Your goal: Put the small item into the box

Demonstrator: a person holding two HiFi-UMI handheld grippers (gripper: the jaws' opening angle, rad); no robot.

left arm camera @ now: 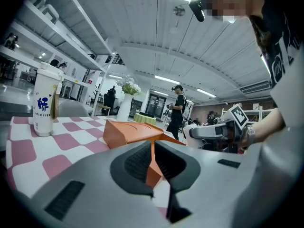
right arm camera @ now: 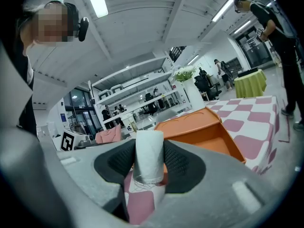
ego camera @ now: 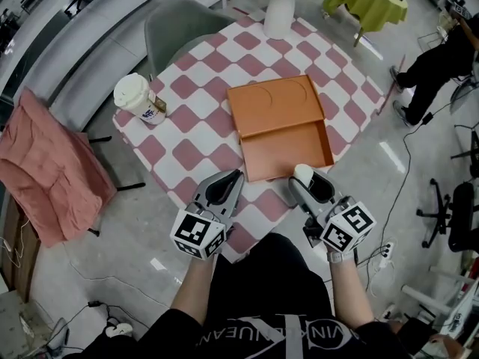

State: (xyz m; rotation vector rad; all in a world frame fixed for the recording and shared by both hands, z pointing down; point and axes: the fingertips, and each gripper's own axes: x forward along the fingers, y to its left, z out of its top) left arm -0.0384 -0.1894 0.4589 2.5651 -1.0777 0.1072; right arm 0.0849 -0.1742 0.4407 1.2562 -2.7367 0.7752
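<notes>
Lidded cup [ego camera: 140, 98] on checkered table [ego camera: 196, 137]; white vase [ego camera: 278, 10] at far edge.

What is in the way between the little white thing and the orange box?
Nothing I can see. The right gripper holds the white roll right at the open near side of the orange box, and its tray is empty. The left gripper pinches the box's near corner, off to the side.

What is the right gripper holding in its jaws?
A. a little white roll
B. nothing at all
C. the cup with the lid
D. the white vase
A: the right gripper view shows a little white roll pinched between the jaws of the right gripper, just in front of the open orange box.
</notes>
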